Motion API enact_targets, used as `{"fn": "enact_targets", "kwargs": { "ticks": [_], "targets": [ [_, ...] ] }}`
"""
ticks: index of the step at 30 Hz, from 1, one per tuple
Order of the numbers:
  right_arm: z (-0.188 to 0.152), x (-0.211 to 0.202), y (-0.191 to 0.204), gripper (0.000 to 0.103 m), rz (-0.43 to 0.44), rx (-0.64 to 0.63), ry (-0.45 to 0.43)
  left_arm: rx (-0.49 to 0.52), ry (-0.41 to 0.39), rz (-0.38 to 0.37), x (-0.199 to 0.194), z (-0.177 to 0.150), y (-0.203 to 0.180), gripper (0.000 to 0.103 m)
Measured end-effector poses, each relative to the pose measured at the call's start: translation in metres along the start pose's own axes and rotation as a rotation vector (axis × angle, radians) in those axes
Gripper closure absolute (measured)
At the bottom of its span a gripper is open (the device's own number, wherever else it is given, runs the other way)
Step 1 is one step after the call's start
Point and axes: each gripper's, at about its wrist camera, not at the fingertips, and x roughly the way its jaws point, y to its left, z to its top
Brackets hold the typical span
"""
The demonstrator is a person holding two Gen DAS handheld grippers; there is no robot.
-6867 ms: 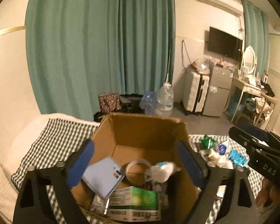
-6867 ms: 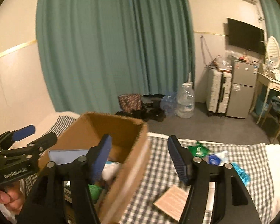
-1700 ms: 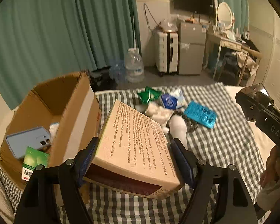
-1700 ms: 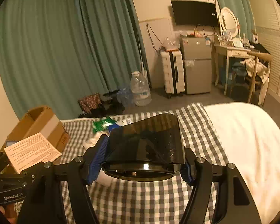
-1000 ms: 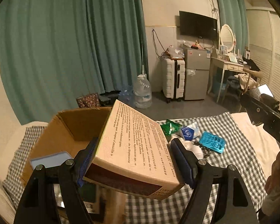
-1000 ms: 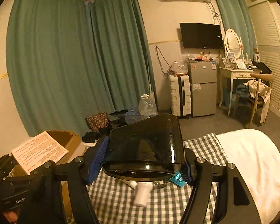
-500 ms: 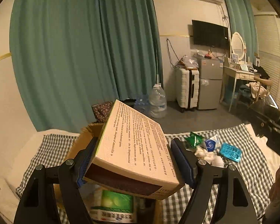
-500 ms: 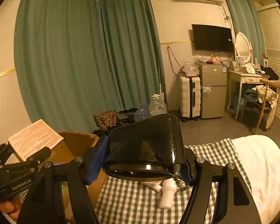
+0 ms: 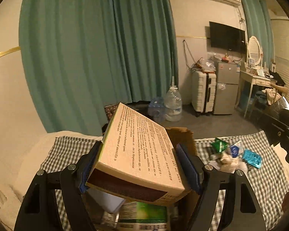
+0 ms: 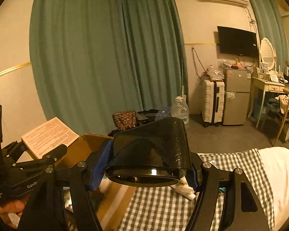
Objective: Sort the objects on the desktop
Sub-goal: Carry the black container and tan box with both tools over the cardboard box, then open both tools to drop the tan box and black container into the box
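Observation:
A beige printed carton [image 9: 142, 148] sits tilted between the blue pads of my left gripper [image 9: 138, 165], which is shut on it. It hangs over the open cardboard box [image 9: 181, 134], where a green-and-white medicine box [image 9: 144, 217] and a pale blue flat item [image 9: 104, 200] lie. My right gripper [image 10: 148, 165] is shut on a black glossy container [image 10: 152, 144] and is held beside the cardboard box [image 10: 82, 148], above the checked cloth [image 10: 160, 207]. In the right wrist view the left gripper [image 10: 42, 146] with the beige carton [image 10: 48, 134] is at the left.
Loose on the checked cloth [image 9: 260, 182] right of the box lie a green packet [image 9: 218, 146], a blue-white sachet [image 9: 235, 150], a blue blister pack [image 9: 252, 157] and white wads [image 9: 231, 161]. A white tube [image 10: 185, 190] lies under the right gripper. Teal curtains, suitcase and fridge stand behind.
Both grippers have swung left and risen a little, each keeping its hold. The beige carton has moved from beside the cardboard box to over its opening; the loose items have slid right.

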Motion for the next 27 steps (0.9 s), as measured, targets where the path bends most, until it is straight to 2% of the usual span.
{"fn": "enact_targets", "kwargs": {
  "ticks": [7, 17, 22, 27],
  "targets": [
    [-0.009, 0.021, 0.035, 0.035, 0.043, -0.034, 0.037, -0.001, 0.036, 0.038, 0.019, -0.011, 0.026, 0.024],
    [-0.017, 0.064, 0.062, 0.035, 0.087, -0.032, 0.079, -0.003, 0.131, -0.034, 0.054, -0.030, 0.046, 0.024],
    [-0.023, 0.088, 0.077, 0.035, 0.077, -0.074, 0.112, -0.014, 0.196, -0.032, 0.073, -0.040, 0.053, 0.024],
    [-0.027, 0.124, 0.091, 0.035, 0.064, -0.112, 0.188, 0.001, 0.265, -0.030, 0.091, -0.049, 0.051, 0.024]
  ]
}}
